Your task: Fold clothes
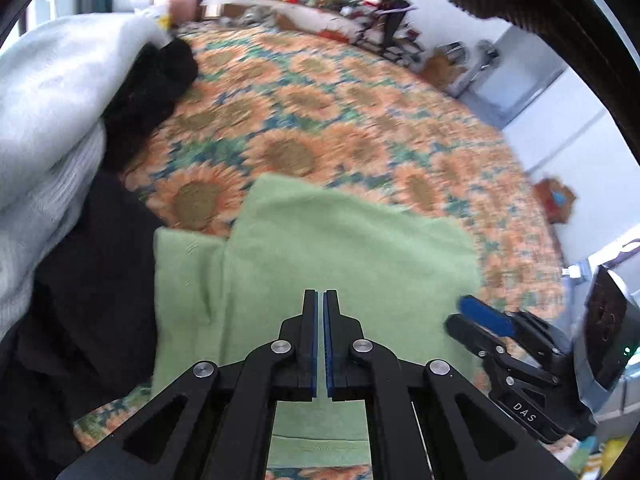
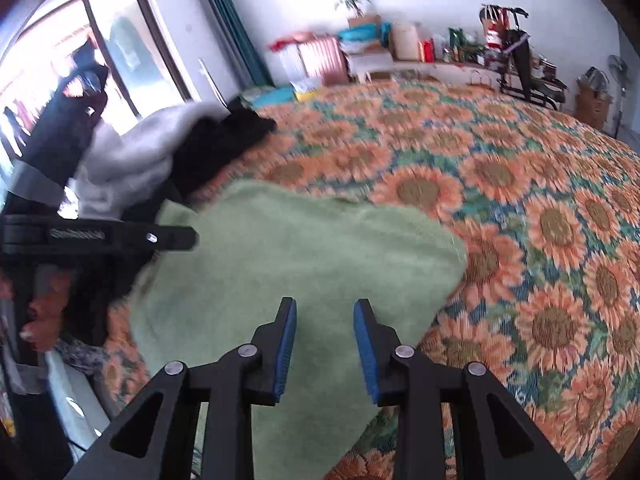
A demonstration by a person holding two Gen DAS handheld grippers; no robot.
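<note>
On the bed (image 2: 520,168), a green cloth (image 2: 280,264) is seen lying partly folded near the left edge, its far edge rumpled and one layer overlapping another. Beside it, black clothes (image 1: 92,280) and a white blanket (image 1: 52,92) are piled. Beyond and to the right, the sunflower spread is left open. The left gripper (image 1: 320,300) is held over the cloth with jaws closed on nothing. The right gripper (image 2: 325,312) is held with jaws parted, empty.

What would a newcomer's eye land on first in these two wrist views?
The green towel, folded over on itself, lies under both grippers on the loud sunflower bedspread. The left gripper is shut above it; the right gripper is open. A heap of white and black clothes sits left of the towel.
</note>
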